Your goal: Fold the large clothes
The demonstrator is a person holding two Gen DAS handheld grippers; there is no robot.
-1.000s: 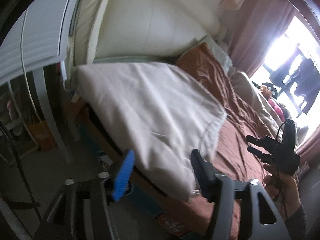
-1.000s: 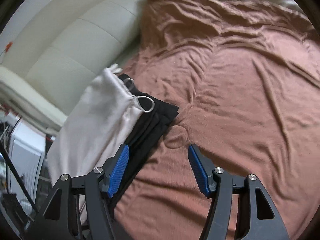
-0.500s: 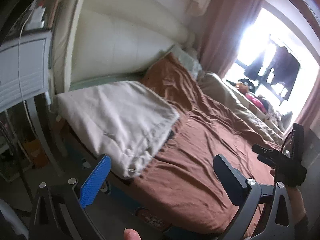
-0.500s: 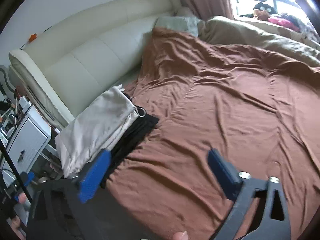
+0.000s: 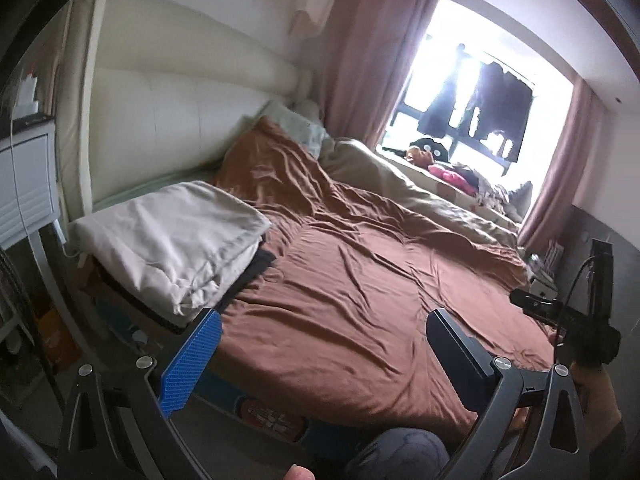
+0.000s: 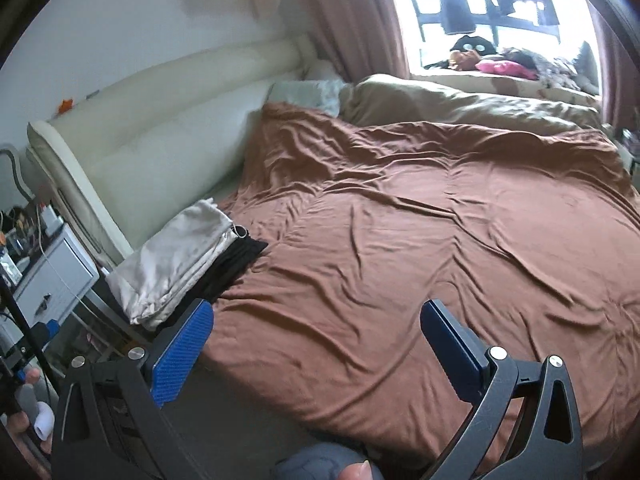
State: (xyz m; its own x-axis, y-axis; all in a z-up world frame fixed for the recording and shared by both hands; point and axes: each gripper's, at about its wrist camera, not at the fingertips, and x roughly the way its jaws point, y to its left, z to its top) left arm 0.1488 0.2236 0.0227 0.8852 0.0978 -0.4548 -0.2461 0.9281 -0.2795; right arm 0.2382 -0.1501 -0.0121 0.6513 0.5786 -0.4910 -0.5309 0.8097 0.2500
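Observation:
A folded cream garment (image 5: 168, 240) lies on a folded black garment (image 5: 256, 268) at the near left corner of the bed; both also show in the right wrist view, cream (image 6: 176, 260) on black (image 6: 236, 264). My left gripper (image 5: 320, 336) is open and empty, held back above the bed's near edge, to the right of the stack. My right gripper (image 6: 316, 332) is open and empty, also back from the bed; it shows from outside at the right of the left wrist view (image 5: 560, 312).
The bed has a wrinkled brown sheet (image 6: 420, 232), a beige duvet (image 6: 460, 104) and pillows at the far side. A cream padded headboard (image 5: 168, 120) is on the left, a white nightstand (image 6: 52, 276) beside it. A window sill with clutter (image 6: 508, 64) lies beyond.
Both grippers have pulled back and up from the folded stack, and their jaws have opened wider. The stack has stayed in place on the bed corner.

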